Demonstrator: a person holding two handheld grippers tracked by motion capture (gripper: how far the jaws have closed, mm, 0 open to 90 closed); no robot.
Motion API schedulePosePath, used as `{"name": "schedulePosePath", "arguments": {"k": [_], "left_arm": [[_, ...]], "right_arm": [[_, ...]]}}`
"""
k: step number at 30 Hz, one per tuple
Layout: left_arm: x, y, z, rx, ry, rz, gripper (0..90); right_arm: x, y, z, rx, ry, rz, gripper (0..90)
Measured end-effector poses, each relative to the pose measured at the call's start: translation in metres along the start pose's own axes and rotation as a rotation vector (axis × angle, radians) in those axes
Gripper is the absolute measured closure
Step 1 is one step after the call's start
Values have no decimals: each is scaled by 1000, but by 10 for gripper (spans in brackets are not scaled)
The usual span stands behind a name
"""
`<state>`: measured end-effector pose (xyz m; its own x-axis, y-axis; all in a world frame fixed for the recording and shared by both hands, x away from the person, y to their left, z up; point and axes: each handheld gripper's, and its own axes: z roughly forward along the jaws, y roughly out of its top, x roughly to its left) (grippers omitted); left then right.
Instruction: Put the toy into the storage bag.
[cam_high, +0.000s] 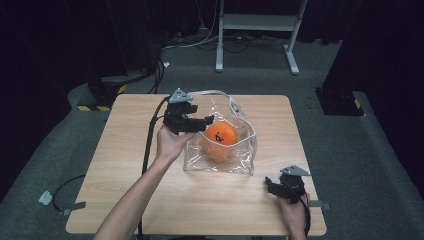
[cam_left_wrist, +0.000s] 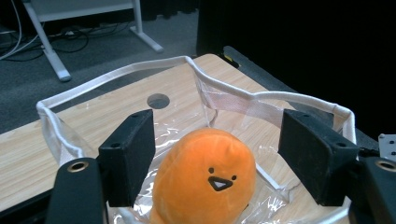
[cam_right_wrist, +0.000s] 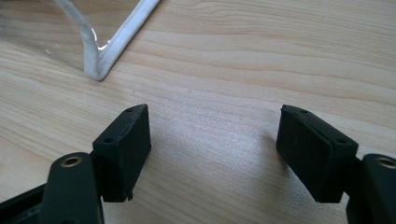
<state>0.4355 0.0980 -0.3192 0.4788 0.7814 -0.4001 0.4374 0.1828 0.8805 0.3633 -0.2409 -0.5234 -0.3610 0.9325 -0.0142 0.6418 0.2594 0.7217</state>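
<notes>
orange plush toy (cam_left_wrist: 205, 179) inside clear bag (cam_left_wrist: 261, 100)

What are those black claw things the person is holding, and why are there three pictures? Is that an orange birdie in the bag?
Those are grabbing tools, one in each hand. The top picture looks down from above a wooden table. The other two come from little cameras riding on each tool, looking along its two black jaws. The left gripper reaches over a clear plastic bag with white edging. Inside sits a soft orange toy with a tiny face, like a chick. The jaws are open on either side of it, not squeezing it. The right gripper rests near the table's corner, jaws open, holding nothing.
</notes>
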Motion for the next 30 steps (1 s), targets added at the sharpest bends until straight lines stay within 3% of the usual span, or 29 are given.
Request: {"name": "schedulePosePath", "arguments": {"k": [13,30], "left_arm": [[12,3,-16,-34,16,-18,259],[27,5,-30,-57,9,-90,275]], "right_arm": [[0,0,0,0,0,-1,259],[0,0,0,0,0,1,259]]}}
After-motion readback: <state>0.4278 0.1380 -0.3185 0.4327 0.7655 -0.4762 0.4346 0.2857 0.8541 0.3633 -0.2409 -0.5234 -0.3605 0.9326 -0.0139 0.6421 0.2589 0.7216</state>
